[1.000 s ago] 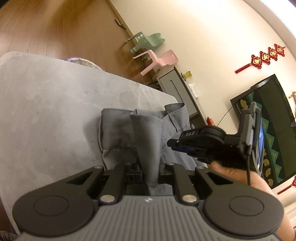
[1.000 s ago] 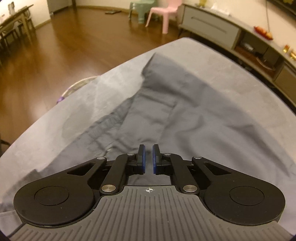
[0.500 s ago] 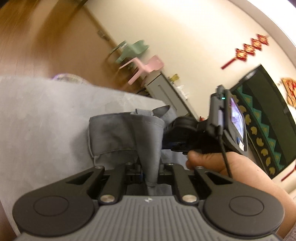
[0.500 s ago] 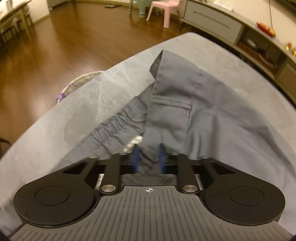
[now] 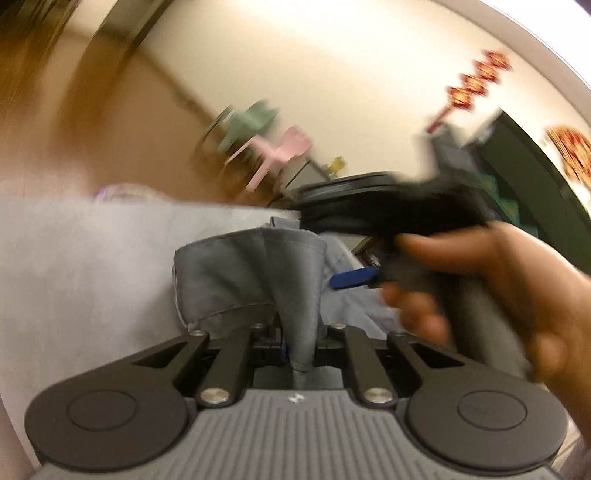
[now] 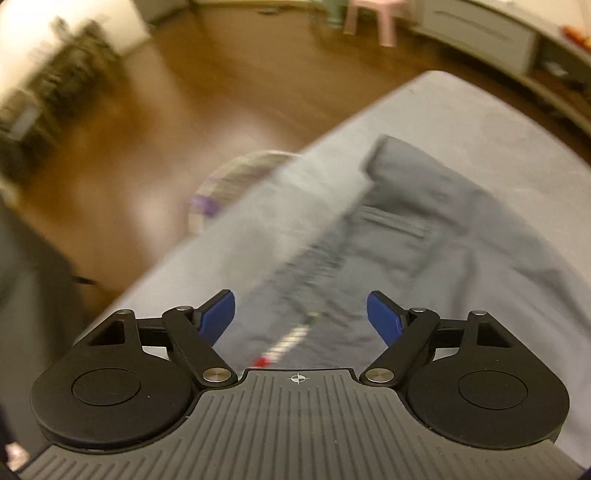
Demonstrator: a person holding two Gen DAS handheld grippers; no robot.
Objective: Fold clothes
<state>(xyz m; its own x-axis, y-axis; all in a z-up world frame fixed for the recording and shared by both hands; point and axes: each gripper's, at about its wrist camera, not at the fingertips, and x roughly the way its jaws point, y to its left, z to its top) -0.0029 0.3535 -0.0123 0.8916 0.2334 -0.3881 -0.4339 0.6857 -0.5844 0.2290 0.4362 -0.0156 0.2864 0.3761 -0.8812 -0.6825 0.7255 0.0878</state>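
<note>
Grey trousers [image 6: 417, 236] lie rumpled on the grey table [image 6: 498, 122], with a back pocket and the gathered waistband facing up. My left gripper [image 5: 300, 341] is shut on a raised fold of the trousers [image 5: 258, 269], which stands up between its fingers. The right gripper [image 6: 301, 314] hangs open just above the waistband, blue pads spread wide with nothing between them. In the left wrist view the right gripper [image 5: 354, 277] shows blurred, held by a hand [image 5: 491, 280] at the right.
A round woven basket [image 6: 236, 181] stands on the wooden floor past the table's near-left edge. A pink chair [image 5: 280, 147] and a green chair [image 5: 251, 118] stand by the far wall, beside a low cabinet [image 6: 484, 33].
The right gripper has let go of the trousers: its jaws went from shut to wide open and it pulled back. The left gripper keeps hold of its fold and has swung upward.
</note>
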